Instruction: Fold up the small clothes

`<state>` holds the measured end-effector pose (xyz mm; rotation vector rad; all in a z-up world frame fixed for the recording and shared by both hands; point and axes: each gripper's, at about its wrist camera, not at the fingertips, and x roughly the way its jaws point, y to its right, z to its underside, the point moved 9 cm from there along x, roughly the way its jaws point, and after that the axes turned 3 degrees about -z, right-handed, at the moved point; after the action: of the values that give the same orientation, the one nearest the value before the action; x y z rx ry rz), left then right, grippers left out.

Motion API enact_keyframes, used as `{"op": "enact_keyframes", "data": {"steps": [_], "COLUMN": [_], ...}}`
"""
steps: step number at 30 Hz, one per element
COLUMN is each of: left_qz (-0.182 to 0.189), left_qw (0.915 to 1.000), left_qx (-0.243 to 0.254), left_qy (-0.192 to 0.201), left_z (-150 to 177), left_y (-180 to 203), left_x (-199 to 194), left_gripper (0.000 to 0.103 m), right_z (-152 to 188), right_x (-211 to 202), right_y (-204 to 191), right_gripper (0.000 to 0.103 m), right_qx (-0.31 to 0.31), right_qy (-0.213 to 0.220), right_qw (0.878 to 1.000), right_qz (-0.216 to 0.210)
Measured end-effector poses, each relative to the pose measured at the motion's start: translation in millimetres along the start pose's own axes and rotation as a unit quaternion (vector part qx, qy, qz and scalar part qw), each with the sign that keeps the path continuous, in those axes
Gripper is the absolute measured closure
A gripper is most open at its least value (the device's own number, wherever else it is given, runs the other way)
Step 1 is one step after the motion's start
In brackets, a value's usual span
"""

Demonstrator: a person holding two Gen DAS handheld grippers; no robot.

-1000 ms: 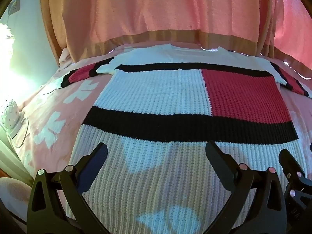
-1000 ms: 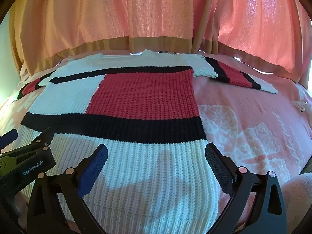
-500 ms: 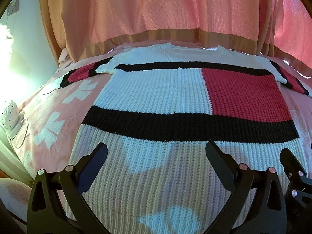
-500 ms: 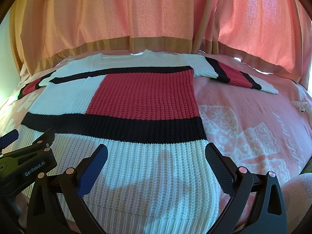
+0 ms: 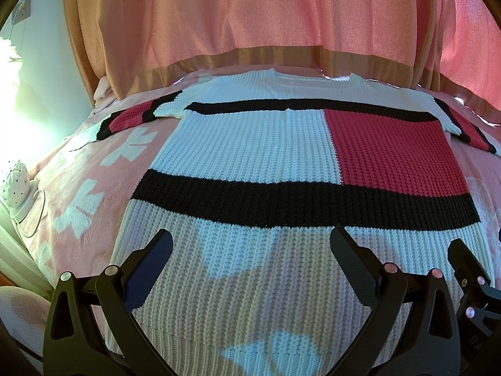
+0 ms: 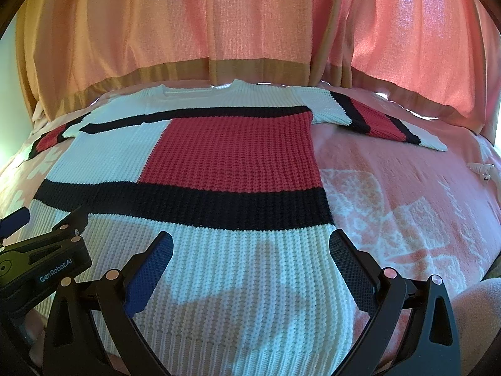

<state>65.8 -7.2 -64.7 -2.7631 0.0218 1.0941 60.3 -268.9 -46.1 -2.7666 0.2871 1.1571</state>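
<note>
A knitted sweater point(image 5: 250, 163) in white, red and black blocks lies flat and spread out on a pink bed, hem toward me, sleeves out to both sides; it also shows in the right wrist view point(image 6: 225, 156). My left gripper point(image 5: 250, 244) is open and empty, hovering over the white hem band on the sweater's left half. My right gripper point(image 6: 250, 244) is open and empty over the hem's right half. The left gripper's body point(image 6: 40, 260) shows at the left edge of the right wrist view, and the right gripper's body point(image 5: 469, 279) at the right edge of the left wrist view.
The pink blanket point(image 6: 407, 206) with white patterns covers the bed. Pink and tan curtains point(image 5: 250, 25) hang behind the far edge. A white dotted object with a cable point(image 5: 15, 185) sits left of the bed. A small white clip point(image 6: 482, 169) lies at the far right.
Both grippers have edged slightly forward and down over the hem; the sweater has not moved and both stay open.
</note>
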Motion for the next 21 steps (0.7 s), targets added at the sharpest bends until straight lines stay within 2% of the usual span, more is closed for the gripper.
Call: {"op": "enact_keyframes", "data": {"steps": [21], "left_qz": [0.001], "left_qw": [1.0000], "left_qx": [0.002], "left_qy": [0.001], "left_z": [1.8], "left_y": [4.4], "left_x": [-1.0], "left_gripper": [0.005], "right_z": [1.4], "right_x": [0.1], "right_y": [-3.0], "right_gripper": [0.005], "right_qx": [0.000], "right_qy": [0.000], "right_qw": [1.000], "right_qz": [-0.002]}}
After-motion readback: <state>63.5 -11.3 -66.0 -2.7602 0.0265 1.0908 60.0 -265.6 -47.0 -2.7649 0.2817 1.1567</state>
